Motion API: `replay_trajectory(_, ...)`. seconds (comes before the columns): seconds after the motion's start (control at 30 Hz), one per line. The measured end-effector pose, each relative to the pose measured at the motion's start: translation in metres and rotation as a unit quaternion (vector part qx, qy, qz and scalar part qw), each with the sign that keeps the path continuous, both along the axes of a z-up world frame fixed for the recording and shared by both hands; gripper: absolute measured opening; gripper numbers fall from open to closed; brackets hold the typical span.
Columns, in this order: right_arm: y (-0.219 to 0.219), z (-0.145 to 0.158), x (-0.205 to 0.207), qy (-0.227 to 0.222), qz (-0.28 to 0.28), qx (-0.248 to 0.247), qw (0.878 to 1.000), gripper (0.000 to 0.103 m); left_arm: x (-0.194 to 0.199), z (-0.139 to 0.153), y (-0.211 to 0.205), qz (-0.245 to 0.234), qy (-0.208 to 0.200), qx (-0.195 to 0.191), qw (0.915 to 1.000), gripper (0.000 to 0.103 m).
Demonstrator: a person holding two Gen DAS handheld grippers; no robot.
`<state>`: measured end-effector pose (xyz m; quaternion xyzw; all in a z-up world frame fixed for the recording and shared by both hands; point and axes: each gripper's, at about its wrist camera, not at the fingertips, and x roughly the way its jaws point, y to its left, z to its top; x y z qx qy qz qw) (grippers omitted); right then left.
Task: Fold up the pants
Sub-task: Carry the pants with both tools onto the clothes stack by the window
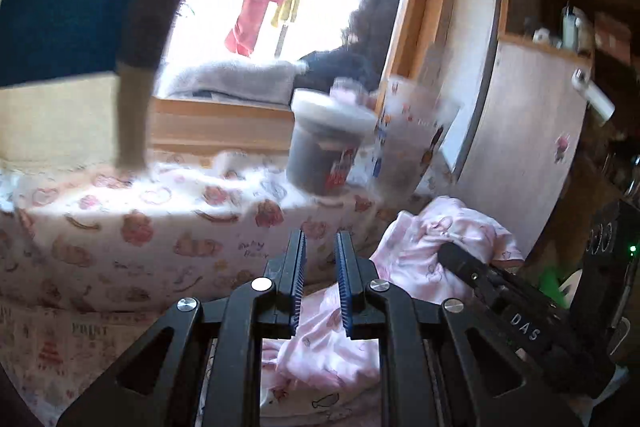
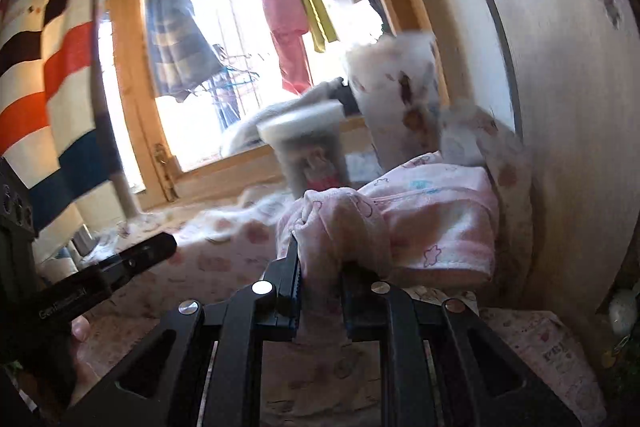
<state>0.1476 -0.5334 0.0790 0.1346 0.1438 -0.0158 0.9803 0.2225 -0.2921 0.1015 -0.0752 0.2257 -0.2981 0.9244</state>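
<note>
On the desk (image 1: 100, 247), covered with a cloth printed in pink and orange motifs, the pale pink pants (image 2: 432, 227) lie bunched toward the wall side, below the wooden-framed window (image 2: 132, 107). From the right wrist view, the right gripper (image 2: 320, 263) has a fold of the pink fabric pinched between its jaws, which stand nearly together on the cloth; the rest of the garment mounds up from twelve to two o'clock of the fingertips. At nine o'clock in that view the left gripper shows as a dark bar, with a fingertip of the person's hand (image 2: 80, 329) under it.

From the left wrist view, the left gripper (image 1: 322, 243) has its jaws narrowly parted around a strip of the same pink fabric, which runs down between the blue pads (image 1: 345, 291) toward six o'clock; whether the pads actually press it I cannot tell. The right gripper (image 1: 452, 255) lies at three o'clock, resting against the heaped pants (image 1: 420, 251).

Behind the pants, at twelve to one o'clock, stand a lidded grey tub (image 1: 324, 147) and a printed cup (image 1: 412, 143), both blurred
</note>
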Motion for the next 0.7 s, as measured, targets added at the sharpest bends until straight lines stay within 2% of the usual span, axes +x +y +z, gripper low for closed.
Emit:
replay_trajectory(0.07, -0.005, -0.014, 0.009, 0.025, -0.007, -0.001, 1.000, 0.016, 0.008, -0.014, -0.002, -0.006, 0.031, 0.000, 0.9995, 0.013)
replay_trajectory(0.2, -0.011, -0.037, 0.012, 0.051, -0.022, -0.028, 0.998, 0.016, 0.010, -0.038, -0.006, 0.000, 0.055, 0.036, 0.9978, 0.013)
replay_trajectory(0.33, -0.023, -0.053, 0.016, 0.078, -0.038, -0.018, 0.996, 0.016, 0.008, -0.062, -0.013, -0.024, 0.101, 0.055, 0.9931, 0.013)
replay_trajectory(0.53, -0.039, -0.079, 0.023, 0.142, -0.052, -0.003, 0.989, 0.018, 0.001, -0.092, -0.033, -0.021, 0.119, 0.124, 0.9849, 0.013)
replay_trajectory(0.63, -0.045, -0.094, 0.028, 0.183, -0.049, -0.001, 0.982, 0.019, 0.002, -0.104, -0.036, -0.016, 0.125, 0.140, 0.9821, 0.013)
replay_trajectory(0.7, -0.048, -0.101, 0.029, 0.190, -0.042, 0.006, 0.981, 0.023, 0.002, -0.106, -0.038, -0.014, 0.119, 0.143, 0.9824, 0.013)
